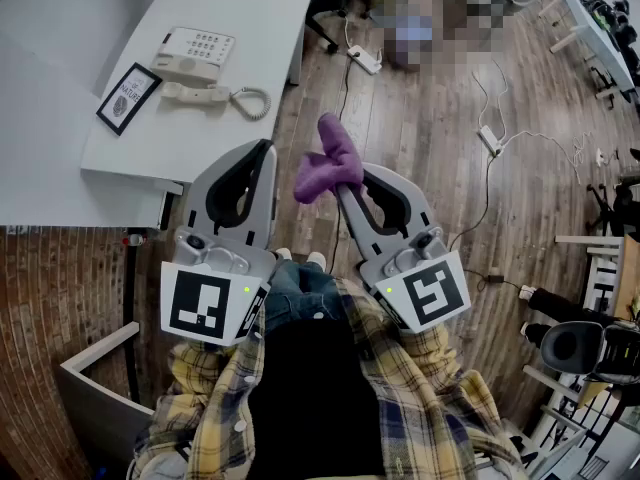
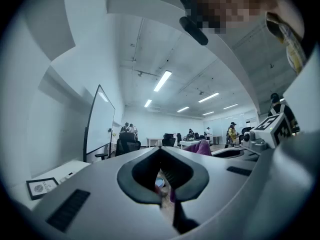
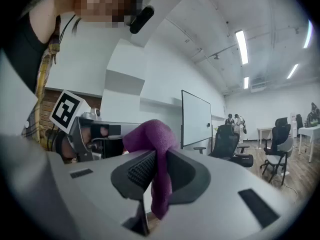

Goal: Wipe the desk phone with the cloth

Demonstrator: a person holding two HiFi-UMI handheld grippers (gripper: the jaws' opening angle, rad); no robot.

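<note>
Phone (image 1: 195,50) sits on the white table (image 1: 250,28), ahead of both tongs and off to the left of the left tongs (image 1: 264,150), well apart from them; its handset (image 1: 195,93) lies off the base, on the table on the side nearer the tongs, with the coiled cord (image 1: 252,101) curling at its right end, and a framed card (image 1: 127,98) lies left of the handset. Cloth (image 1: 328,163), purple, is pinched in the right tongs (image 1: 346,186): in the right gripper view the tongs (image 3: 150,181) are closed on it, the cloth (image 3: 155,136) bunching up in a lump above the pads while one end hangs down between them. In the left gripper view the left tongs (image 2: 165,196) are pressed together with nothing held between them, only a sliver of floor showing through the opening behind the tips. Both tongs are held side by side over the wooden floor (image 1: 420,168), short of the near table edge, the cloth lump just right of the left tongs' tip. From the left gripper view the cloth (image 2: 202,146) shows to the right beyond the tongs, with the marker cube (image 2: 277,129) of the right tongs further right; from the right gripper view the left cube (image 3: 65,109) shows to the left. A plaid shirt (image 1: 420,388) fills the space behind the tongs
</note>
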